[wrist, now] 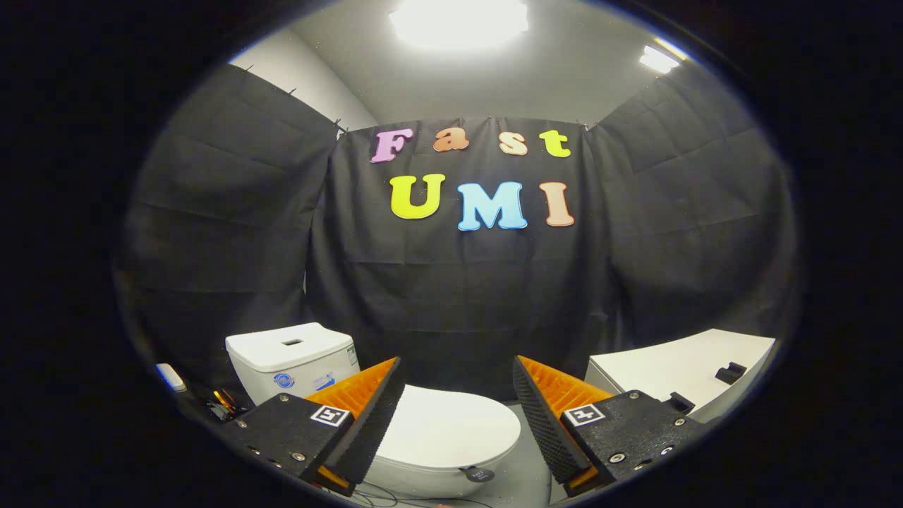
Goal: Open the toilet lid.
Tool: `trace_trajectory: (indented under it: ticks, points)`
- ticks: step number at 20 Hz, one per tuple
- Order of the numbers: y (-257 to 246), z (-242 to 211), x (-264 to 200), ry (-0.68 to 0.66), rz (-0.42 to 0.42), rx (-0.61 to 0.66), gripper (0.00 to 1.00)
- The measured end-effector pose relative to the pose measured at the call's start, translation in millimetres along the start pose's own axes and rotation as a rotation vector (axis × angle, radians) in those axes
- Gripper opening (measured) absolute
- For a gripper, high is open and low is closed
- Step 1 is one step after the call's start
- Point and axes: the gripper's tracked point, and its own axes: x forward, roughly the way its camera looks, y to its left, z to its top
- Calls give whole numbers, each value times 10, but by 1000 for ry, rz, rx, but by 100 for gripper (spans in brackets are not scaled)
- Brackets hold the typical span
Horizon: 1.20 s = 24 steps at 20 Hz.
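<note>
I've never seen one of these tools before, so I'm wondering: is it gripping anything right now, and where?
Nothing is held. The gripper is open, its fingers apart with only air between them, above the closed toilet lid.

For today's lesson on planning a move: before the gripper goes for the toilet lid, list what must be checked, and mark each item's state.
1. Gripper open, fingers apart, nothing held: ok.
2. Toilet lid down, closed on the bowl: ok, not yet opened.
3. Lid lies between and just ahead of the fingers: ok.
4. Tank stands behind the lid; room for the lid to swing up: cannot tell.
5. White cabinet off to the side of the lid's path: ok.
</note>
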Motion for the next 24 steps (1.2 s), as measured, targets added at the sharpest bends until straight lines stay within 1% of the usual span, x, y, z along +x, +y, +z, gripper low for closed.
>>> trace_trajectory:
  ticks: [2,5,7,11,16,20,22,24]
  points:
    - [27,-28,117,-10,0,112,94]
    - [-161,-248,240,16,-57,219,94]
    - [-237,-367,259,32,-79,259,96]
    - [-388,-614,330,61,-96,299,97]
    - [-591,-1037,371,114,-167,453,97]
    - [-672,-1377,358,148,-206,544,95]
    - [-752,-1552,369,172,-246,599,96]
    - [-780,-1700,364,195,-273,621,96]
